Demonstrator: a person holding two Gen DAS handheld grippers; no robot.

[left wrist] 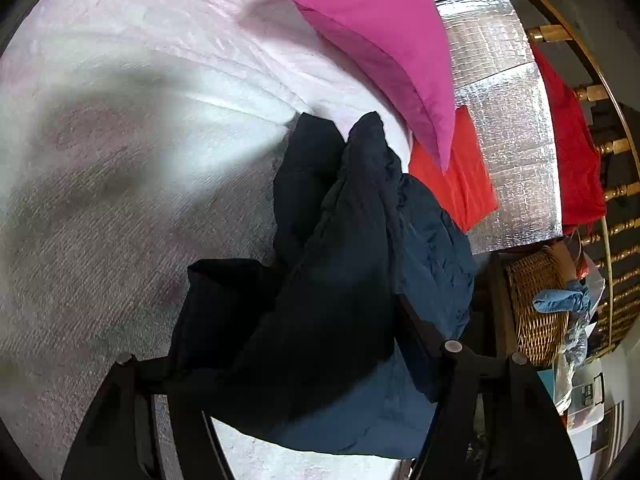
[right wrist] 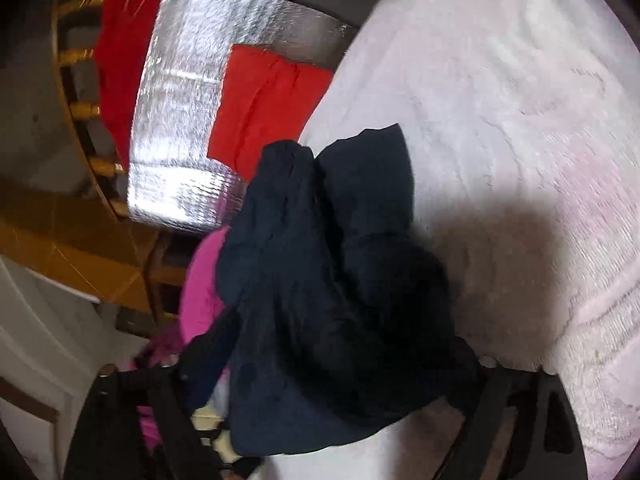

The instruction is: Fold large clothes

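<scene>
The left gripper has its jaws spread, with the bunched dark navy garment between them; if they pinch it I cannot tell. The right gripper looks the same. The garment lies on the pale pink blanket. Behind it are a magenta pillow and a red cloth.

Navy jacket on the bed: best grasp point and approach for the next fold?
Probably the two rounded far lobes of the navy jacket, one per gripper. They stand up off the pale bedspread, so fingers can close round a fold edge. Come in from the near side, over the bunched middle. The pink pillow and red cloth crowd the side by the silver panel.
</scene>
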